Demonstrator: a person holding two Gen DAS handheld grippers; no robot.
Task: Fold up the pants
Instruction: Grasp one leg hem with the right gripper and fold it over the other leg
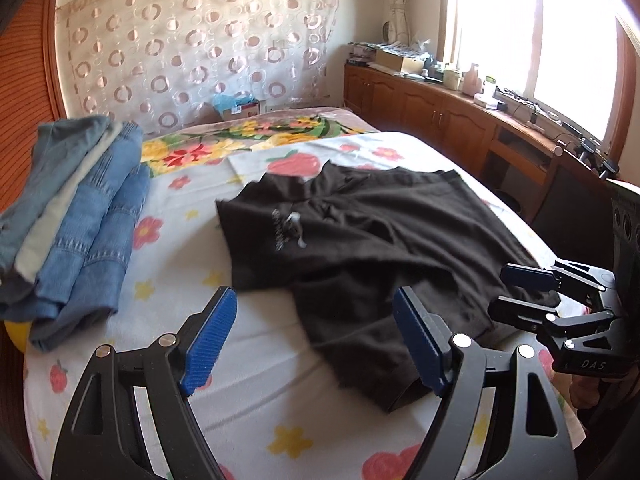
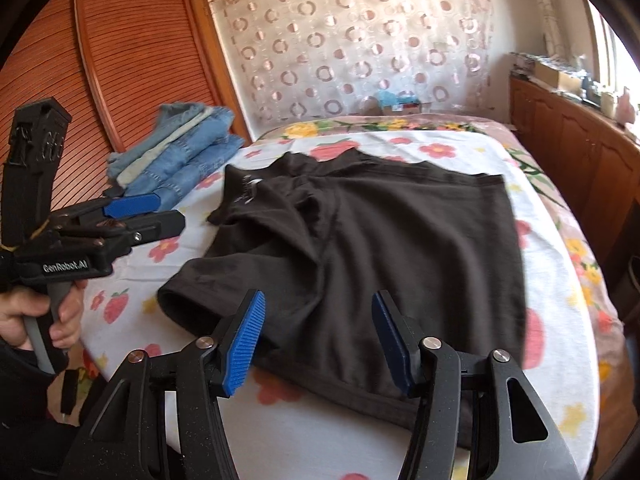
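The black pants [image 1: 360,240] lie spread across the middle of the bed [image 1: 248,408], waistband toward the far side, legs bunched and doubled over themselves toward me, a small white print showing near the left edge. From my right camera the same black cloth fills the near half of the flowered sheet, one leg opening gaping at the lower left.

My left gripper [image 1: 316,344] hangs just above the near hem with its blue pads spread wide; the left pad is over bare sheet, the right pad over the fabric, and nothing is pinched between them. My right gripper [image 2: 318,340] is about half open, over the near edge of the pants; cloth lies below the gap, but the pads do not press on it. In the left view that gripper sits at the right edge of the pants, jaws apart.

To the left, at the bed's edge, sits a stack of folded jeans [image 1: 76,208]. Behind it stand slatted wooden doors [image 2: 132,64], a circle-patterned curtain [image 1: 200,40] hangs at the head of the bed, and a cluttered wooden cabinet [image 1: 432,104] runs under the bright window.
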